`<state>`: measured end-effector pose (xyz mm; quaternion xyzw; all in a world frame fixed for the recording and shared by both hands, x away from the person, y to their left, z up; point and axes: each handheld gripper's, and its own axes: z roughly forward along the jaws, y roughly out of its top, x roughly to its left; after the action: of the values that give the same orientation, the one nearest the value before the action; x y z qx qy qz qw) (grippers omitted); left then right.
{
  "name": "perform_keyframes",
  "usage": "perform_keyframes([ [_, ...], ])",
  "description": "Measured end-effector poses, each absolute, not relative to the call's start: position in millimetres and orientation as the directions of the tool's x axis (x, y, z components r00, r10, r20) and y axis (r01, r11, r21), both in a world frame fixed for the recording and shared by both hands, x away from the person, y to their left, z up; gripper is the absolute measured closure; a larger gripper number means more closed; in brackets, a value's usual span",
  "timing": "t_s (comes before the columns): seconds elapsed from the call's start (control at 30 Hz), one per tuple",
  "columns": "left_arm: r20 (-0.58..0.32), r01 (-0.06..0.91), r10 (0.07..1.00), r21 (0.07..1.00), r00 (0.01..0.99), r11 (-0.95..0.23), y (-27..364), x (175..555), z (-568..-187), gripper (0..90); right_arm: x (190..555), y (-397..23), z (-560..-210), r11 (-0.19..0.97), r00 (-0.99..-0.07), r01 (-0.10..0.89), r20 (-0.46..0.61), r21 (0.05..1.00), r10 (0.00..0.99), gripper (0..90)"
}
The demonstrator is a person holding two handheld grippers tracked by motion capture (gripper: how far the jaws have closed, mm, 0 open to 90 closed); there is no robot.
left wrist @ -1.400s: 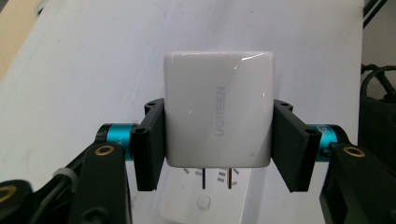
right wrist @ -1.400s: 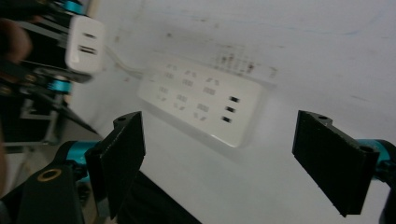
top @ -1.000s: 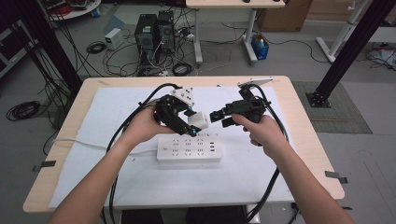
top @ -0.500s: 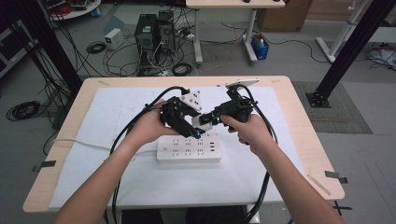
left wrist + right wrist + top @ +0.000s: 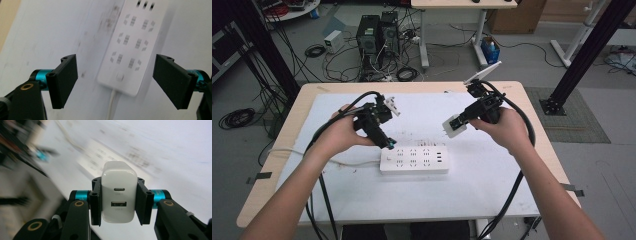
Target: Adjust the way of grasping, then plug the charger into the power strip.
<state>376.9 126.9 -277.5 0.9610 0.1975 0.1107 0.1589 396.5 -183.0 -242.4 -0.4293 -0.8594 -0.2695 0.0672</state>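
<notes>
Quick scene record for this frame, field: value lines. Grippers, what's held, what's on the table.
left gripper: open, jaws wide apart, above the power strip's cord end
right gripper: shut on white charger
charger ports: two, facing the right gripper view's camera
power strip: white, flat on the sheet, nothing plugged in
table cover: white sheet, scuffed
charger position: held above the table, right of the strip

Bare forearms, black claw (image 5: pixel 117 82) with flat jaws, teal collars, brass-ringed screws, thick black cables (image 5: pixel 319 200).
</notes>
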Motion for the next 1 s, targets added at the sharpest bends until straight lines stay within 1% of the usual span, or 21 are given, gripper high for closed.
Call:
perform_keyframes([
  [0.1, 0.13, 0.422, 0.47, 0.28, 0.873, -0.862, 142.6, 380.9, -280.1, 20.1, 394.1, -180.3, -236.3, 0.619, -0.701, 0.703, 0.192, 0.351, 0.687, 62.5],
  [0.2, 0.075, 0.494, 0.527, 0.256, 0.847, -0.831, 156.4, 383.5, -282.9, 20.1, 391.1, -179.2, -231.0, 0.689, -0.749, 0.649, 0.116, 0.323, 0.652, 62.4],
  [0.37, 0.09, 0.537, 0.563, 0.212, 0.821, -0.816, 171.0, 384.0, -285.4, 20.1, 389.3, -178.1, -224.2, 0.738, -0.786, 0.604, 0.068, 0.301, 0.615, 62.4],
  [0.43, 0.094, 0.54, 0.569, 0.218, 0.817, -0.813, 174.6, 382.8, -284.8, 20.1, 389.2, -178.3, -222.8, 0.747, -0.79, 0.597, 0.054, 0.293, 0.61, 62.4],
  [0.67, 0.098, 0.541, 0.576, 0.249, 0.811, -0.803, 178.8, 377.6, -279.1, 20.1, 390.4, -177.8, -221.3, 0.768, -0.81, 0.573, 0.058, 0.288, 0.583, 62.4],
  [0.77, 0.087, 0.535, 0.572, 0.263, 0.816, -0.803, 180.3, 376.5, -279.2, 20.1, 391.0, -174.5, -223.6, 0.787, -0.826, 0.55, 0.045, 0.28, 0.561, 62.4],
  [1.0, 0.077, 0.541, 0.576, 0.26, 0.814, -0.8, 187.6, 375.9, -284.7, 20.1, 396.9, -158.6, -232.2, 0.836, -0.867, 0.484, 0.011, 0.258, 0.498, 62.4],
])
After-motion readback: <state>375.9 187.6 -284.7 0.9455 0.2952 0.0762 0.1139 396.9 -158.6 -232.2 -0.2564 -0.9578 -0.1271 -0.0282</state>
